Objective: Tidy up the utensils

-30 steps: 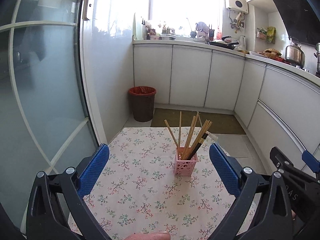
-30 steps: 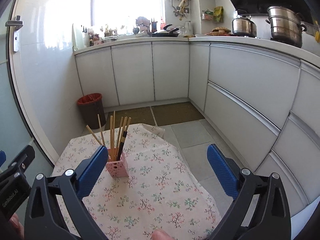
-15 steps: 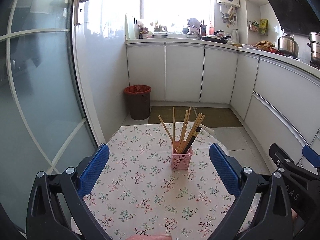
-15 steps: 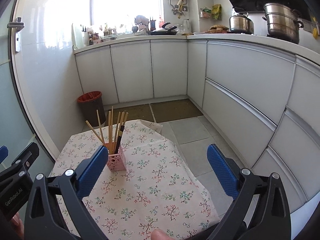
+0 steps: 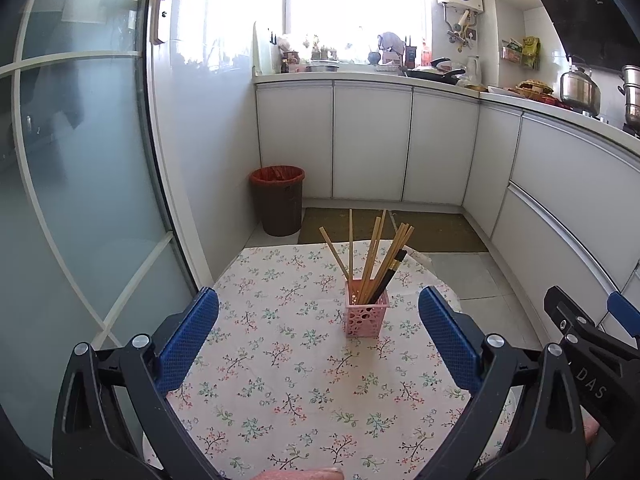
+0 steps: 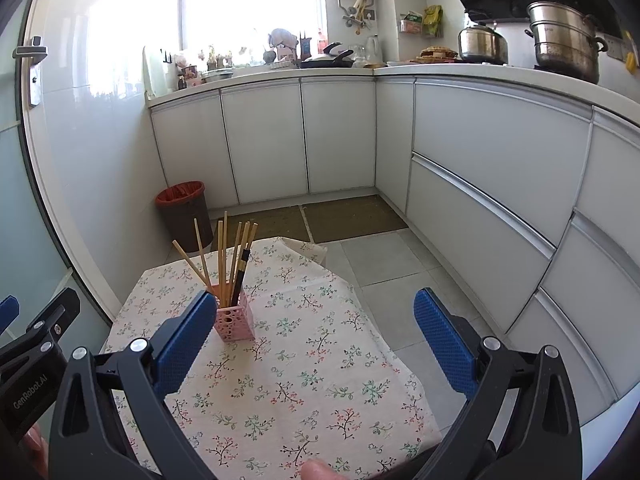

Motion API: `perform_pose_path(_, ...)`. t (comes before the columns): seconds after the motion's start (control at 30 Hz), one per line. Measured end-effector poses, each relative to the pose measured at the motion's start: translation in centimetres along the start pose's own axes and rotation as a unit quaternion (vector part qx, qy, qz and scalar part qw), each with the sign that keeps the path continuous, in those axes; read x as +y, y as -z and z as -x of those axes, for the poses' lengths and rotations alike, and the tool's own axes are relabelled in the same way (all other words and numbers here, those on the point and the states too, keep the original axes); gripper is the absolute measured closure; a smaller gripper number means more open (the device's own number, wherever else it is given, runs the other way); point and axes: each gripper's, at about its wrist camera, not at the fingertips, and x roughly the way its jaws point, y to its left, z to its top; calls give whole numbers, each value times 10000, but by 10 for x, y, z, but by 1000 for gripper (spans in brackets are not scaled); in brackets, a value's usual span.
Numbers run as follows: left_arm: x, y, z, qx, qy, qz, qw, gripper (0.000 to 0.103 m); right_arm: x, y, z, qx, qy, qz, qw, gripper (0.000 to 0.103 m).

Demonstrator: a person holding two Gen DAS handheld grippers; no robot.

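A pink perforated holder stands upright on a floral tablecloth. Several wooden chopsticks and one black one stand in it. It also shows in the right wrist view, partly behind my right gripper's left finger. My left gripper is open and empty, held back from the holder and above the cloth. My right gripper is open and empty, to the right of the holder. Each gripper's body shows at the edge of the other's view.
A red-lined trash bin stands on the floor beyond the table. White cabinets run along the back and right. A glass door is on the left. Pots sit on the counter.
Both grippers have drawn back and lifted away from the holder, which now looks smaller and further off. Both stay open. The holder has not moved.
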Motion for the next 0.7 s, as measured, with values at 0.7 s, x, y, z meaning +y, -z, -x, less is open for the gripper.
perform_pose_path(0.7, 1, 3, -3, 76, -13, 19, 10000, 7, -3, 2, -4, 102, -55, -69, 9999, 7)
